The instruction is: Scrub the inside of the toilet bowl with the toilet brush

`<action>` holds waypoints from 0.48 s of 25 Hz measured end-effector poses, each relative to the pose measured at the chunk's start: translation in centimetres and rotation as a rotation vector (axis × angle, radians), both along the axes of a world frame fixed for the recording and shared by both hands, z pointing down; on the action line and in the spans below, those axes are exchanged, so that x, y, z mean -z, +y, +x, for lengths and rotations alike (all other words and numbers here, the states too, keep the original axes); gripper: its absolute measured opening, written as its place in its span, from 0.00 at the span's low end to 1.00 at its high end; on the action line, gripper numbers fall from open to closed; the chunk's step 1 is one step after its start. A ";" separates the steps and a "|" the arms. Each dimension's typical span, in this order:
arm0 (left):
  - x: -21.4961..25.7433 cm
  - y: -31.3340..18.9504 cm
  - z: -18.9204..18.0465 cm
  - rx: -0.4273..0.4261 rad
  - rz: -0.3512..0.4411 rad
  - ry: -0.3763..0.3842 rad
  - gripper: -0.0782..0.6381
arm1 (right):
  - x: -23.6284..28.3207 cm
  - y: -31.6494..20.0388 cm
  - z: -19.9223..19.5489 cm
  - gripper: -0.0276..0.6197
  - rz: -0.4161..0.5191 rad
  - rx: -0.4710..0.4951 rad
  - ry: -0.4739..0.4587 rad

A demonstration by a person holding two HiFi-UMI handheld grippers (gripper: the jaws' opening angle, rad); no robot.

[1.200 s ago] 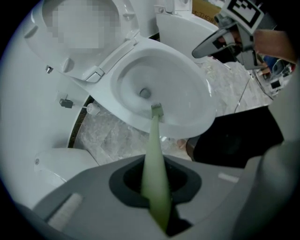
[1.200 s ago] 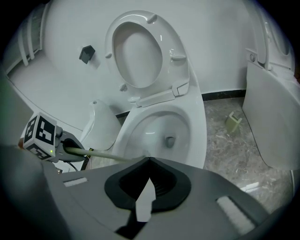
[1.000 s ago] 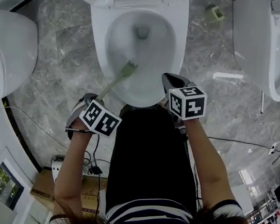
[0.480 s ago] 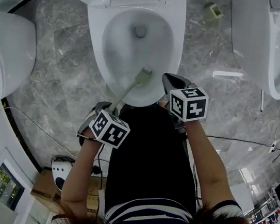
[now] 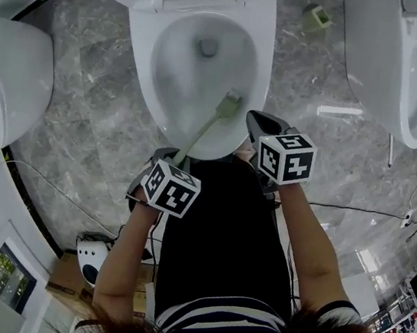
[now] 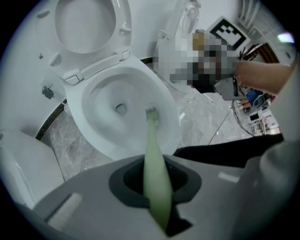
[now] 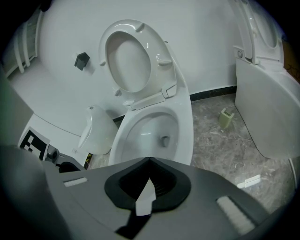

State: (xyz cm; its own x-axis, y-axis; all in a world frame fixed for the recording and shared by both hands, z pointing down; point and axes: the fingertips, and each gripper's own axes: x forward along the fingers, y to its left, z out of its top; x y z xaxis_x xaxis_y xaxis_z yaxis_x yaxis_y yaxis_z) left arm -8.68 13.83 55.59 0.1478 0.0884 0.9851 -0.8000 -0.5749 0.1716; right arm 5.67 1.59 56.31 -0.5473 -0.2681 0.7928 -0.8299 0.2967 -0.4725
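The left gripper (image 5: 170, 156) is clamped on the handle of the one pale green toilet brush (image 5: 209, 127). The brush runs forward from its jaws into the toilet bowl (image 5: 139, 74), with the bristle head against the inner wall, on the near side of the drain hole (image 5: 208, 46). The right gripper (image 5: 256, 121) hangs at the bowl's near rim, jaws closed on nothing. A second toilet (image 5: 379, 63) stands to the right of the bowl and one more white fixture (image 5: 12, 78) to its left.
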 end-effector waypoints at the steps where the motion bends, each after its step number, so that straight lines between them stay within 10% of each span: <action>1: -0.2 -0.5 0.1 0.008 0.004 0.004 0.11 | 0.0 -0.1 0.0 0.04 0.000 -0.002 0.000; 12: -2.3 -6.7 2.1 0.042 0.084 0.037 0.11 | -0.1 -0.1 -0.2 0.04 0.007 0.001 -0.001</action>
